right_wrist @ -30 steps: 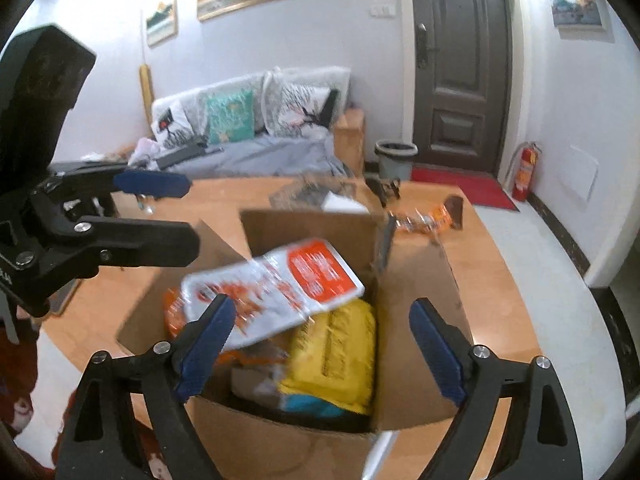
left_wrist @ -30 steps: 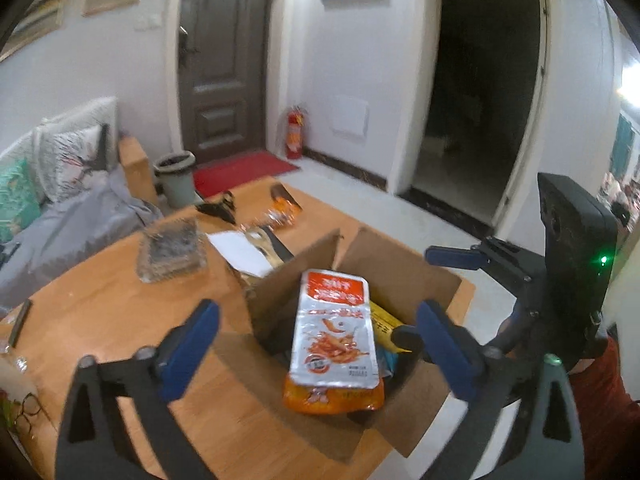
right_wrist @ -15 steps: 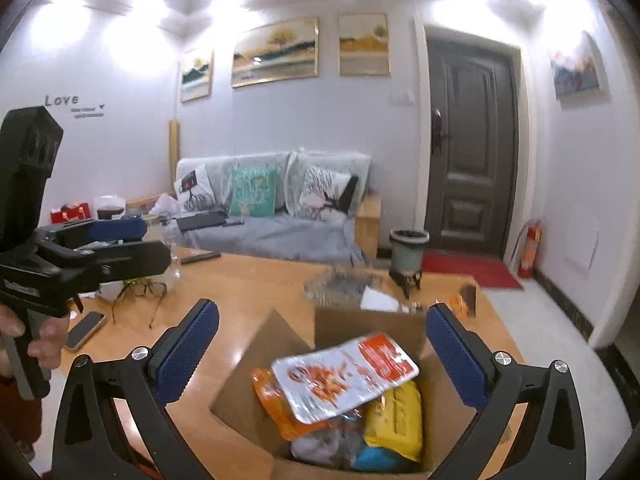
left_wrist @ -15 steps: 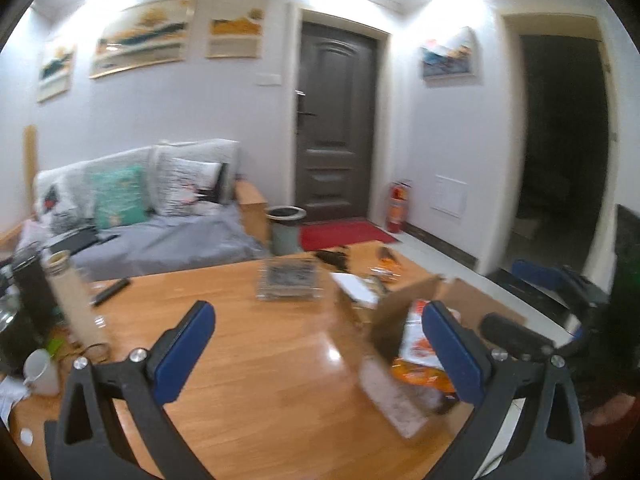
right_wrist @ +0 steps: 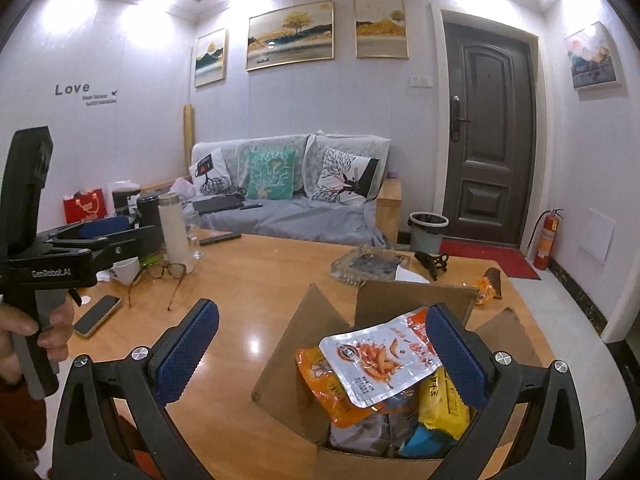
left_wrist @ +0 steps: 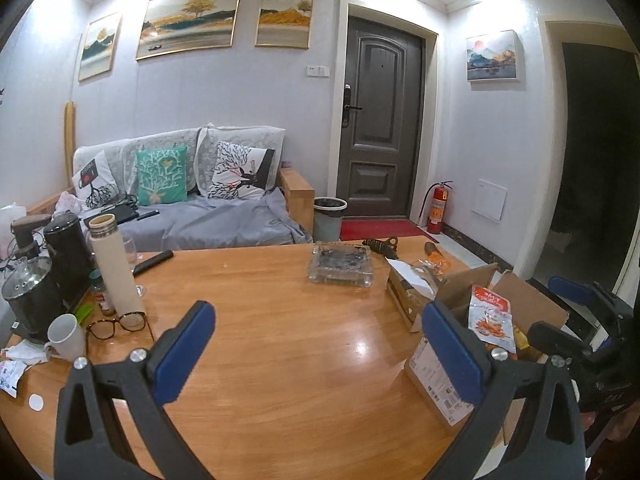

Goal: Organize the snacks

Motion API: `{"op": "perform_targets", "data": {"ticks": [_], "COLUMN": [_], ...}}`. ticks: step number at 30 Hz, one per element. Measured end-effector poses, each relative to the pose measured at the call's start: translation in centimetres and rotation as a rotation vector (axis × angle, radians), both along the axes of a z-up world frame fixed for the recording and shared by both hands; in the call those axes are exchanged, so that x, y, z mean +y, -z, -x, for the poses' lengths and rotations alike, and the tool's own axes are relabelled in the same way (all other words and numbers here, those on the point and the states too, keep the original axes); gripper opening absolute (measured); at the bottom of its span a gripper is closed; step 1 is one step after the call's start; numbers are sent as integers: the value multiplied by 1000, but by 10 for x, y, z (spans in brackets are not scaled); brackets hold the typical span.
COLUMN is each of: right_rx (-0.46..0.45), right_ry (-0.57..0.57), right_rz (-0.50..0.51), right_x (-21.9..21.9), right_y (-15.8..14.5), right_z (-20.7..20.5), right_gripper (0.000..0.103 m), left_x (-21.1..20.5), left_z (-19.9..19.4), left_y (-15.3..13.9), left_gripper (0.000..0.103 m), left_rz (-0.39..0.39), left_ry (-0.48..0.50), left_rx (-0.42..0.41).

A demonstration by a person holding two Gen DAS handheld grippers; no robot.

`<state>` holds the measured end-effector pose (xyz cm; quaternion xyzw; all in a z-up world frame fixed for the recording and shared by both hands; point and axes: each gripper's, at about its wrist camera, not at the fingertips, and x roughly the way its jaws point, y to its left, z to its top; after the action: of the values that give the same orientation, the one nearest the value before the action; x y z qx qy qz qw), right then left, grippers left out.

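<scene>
An open cardboard box (right_wrist: 384,300) stands on the wooden table (right_wrist: 248,304), filled with snack packs. A silver-and-red pack (right_wrist: 380,356) lies on top, over an orange pack (right_wrist: 320,376) and a yellow pack (right_wrist: 444,404). My right gripper (right_wrist: 320,356) is open and empty, above the box's near side. My left gripper (left_wrist: 316,352) is open and empty over bare table, left of the box (left_wrist: 524,300); it also shows at the left of the right wrist view (right_wrist: 92,236). The silver-and-red pack (left_wrist: 490,316) sticks out of the box.
A glass ashtray (left_wrist: 340,268), a small carton (left_wrist: 404,292) and an orange snack wrapper (right_wrist: 486,286) lie behind the box. Thermos (left_wrist: 114,268), kettles (left_wrist: 32,296), mug (left_wrist: 66,336), glasses (left_wrist: 116,322) and a phone (right_wrist: 98,314) crowd the table's left side. A sofa (left_wrist: 192,208) stands behind.
Both grippers have pulled back and tilted up from over the box, so the room now shows. The left gripper swung left over the bare table. The silver-and-red pack stays in the box.
</scene>
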<state>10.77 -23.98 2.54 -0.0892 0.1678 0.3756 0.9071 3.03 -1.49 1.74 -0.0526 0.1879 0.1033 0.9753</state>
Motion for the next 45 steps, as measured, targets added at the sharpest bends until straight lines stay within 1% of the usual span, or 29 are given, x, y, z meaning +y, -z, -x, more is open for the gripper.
{"op": "perform_targets", "data": {"ticks": [7, 15, 45], "right_rx": [-3, -3, 6], "right_ry": [1, 5, 1], "right_rz": [-2, -7, -8], "right_x": [-1, -1, 2], "right_y": [0, -2, -1], "right_z": [0, -1, 2], "right_gripper": [103, 103, 103], "left_x": [-7, -10, -3], "left_z": [0, -1, 0], "left_y": [-3, -5, -1], "left_gripper": [102, 102, 102], "left_rz": [-30, -28, -23], "left_ry": [6, 16, -3], "left_rx": [-13, -11, -6]}}
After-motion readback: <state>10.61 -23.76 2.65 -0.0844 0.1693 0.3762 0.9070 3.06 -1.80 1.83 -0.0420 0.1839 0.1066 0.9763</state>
